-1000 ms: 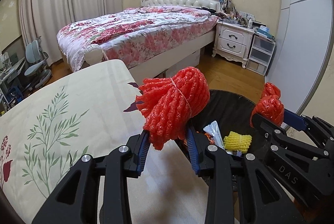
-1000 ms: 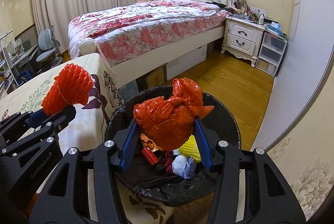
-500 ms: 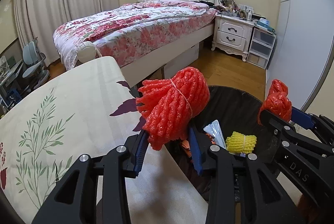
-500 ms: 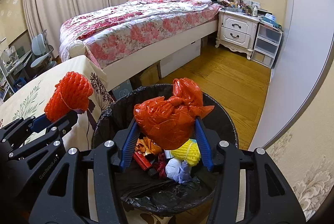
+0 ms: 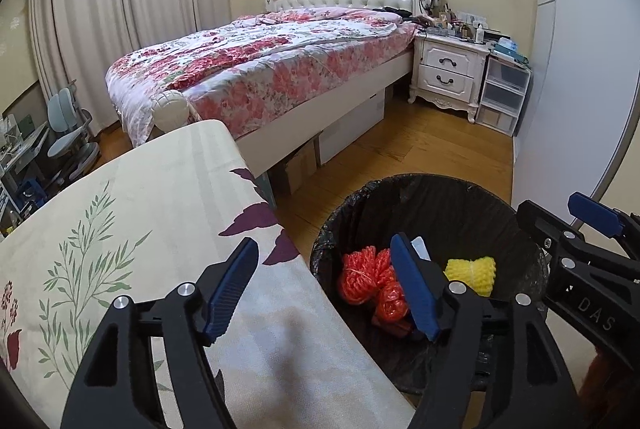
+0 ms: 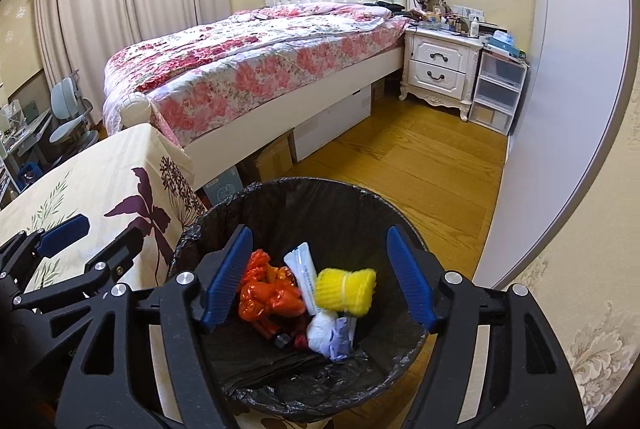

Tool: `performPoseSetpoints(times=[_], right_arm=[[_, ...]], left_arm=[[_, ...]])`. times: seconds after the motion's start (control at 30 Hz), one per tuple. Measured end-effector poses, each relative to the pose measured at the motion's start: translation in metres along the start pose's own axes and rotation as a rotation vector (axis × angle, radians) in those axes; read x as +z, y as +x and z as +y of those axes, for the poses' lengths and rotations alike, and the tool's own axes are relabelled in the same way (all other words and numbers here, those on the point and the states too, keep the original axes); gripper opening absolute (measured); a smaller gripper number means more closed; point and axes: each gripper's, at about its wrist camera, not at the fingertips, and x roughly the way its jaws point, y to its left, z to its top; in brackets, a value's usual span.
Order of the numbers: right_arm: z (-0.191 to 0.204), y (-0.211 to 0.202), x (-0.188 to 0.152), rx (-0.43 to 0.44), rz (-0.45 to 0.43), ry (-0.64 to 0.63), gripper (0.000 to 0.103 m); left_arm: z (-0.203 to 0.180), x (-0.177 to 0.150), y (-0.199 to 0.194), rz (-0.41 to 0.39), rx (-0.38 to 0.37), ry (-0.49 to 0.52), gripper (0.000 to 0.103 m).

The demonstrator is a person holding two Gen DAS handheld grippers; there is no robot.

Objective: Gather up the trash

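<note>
Both red bundles (image 6: pixel 272 293) dropped into bin (image 6: pixel 320 197) beside table (image 5: pixel 140 197).

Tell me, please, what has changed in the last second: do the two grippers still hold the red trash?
No. Both let go. The left gripper opened and its red foam net fell into the trash bin. The right gripper opened too, and its red plastic bag now lies in the bin beside the yellow foam net. The bin, the clothed table and the bed stayed as they were.
</note>
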Motion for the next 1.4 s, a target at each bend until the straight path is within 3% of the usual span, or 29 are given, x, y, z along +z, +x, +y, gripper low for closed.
performPoseSetpoints(times=[0.4,0.8,1.4], right_arm=[[0.001,-0.012,0.000,-0.035,-0.030,-0.005,0.090],[0.004,-0.031,-0.005,-0.039,-0.046,-0.005,0.091],[0.028,-0.090,-0.021,-0.008,-0.087,-0.044,0.092]], left_arm=[[0.013,0.004,-0.015,-0.040,0.025,-0.027,0.082],[0.022,-0.003,-0.039,-0.063,0.038,-0.052,0.085],[0.050,-0.033,-0.096,-0.085,0.084,-0.108,0.089]])
